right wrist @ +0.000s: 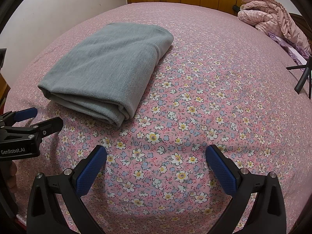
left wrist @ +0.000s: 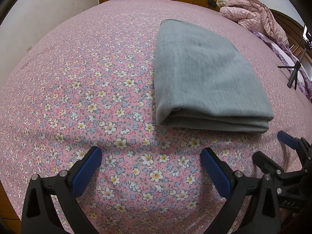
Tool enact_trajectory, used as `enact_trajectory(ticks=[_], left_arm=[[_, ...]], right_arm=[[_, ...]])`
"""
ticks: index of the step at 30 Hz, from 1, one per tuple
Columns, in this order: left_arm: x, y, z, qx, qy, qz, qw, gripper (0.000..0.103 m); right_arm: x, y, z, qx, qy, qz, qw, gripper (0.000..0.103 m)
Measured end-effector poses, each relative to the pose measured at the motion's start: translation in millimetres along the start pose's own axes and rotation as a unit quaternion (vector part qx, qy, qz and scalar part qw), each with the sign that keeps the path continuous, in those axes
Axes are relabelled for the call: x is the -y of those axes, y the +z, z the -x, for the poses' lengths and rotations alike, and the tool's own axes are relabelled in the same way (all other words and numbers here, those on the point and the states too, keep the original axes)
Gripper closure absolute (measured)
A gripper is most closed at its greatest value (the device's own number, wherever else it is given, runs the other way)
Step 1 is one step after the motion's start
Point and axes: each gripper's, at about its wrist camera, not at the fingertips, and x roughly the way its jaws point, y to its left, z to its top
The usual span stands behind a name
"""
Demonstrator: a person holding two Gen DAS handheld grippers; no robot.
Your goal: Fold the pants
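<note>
Both of my grippers hang low over a pink flowered bedsheet (left wrist: pixel 81 81), jaws spread wide and holding nothing. My left gripper (left wrist: pixel 151 167) and my right gripper (right wrist: pixel 156 163) sit side by side, each just visible at the edge of the other's view. Beyond them, the grey pants (left wrist: pixel 204 78) lie folded into a thick, neat rectangle on the sheet, untouched, with the stacked folded edge facing me. A rumpled pink quilt (right wrist: pixel 273 17) is heaped at the far right, and a black tripod (right wrist: pixel 304 78) stands near it.
</note>
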Motion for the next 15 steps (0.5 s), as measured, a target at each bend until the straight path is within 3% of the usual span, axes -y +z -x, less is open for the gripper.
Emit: enact_trajectory(ticks=[15], left_arm=[[0.6,-0.1,0.4,0.000,0.000,0.000,1.0000,0.000]], right_arm=[[0.5,-0.5,-0.2,0.000,0.000,0.000,1.000,0.000]])
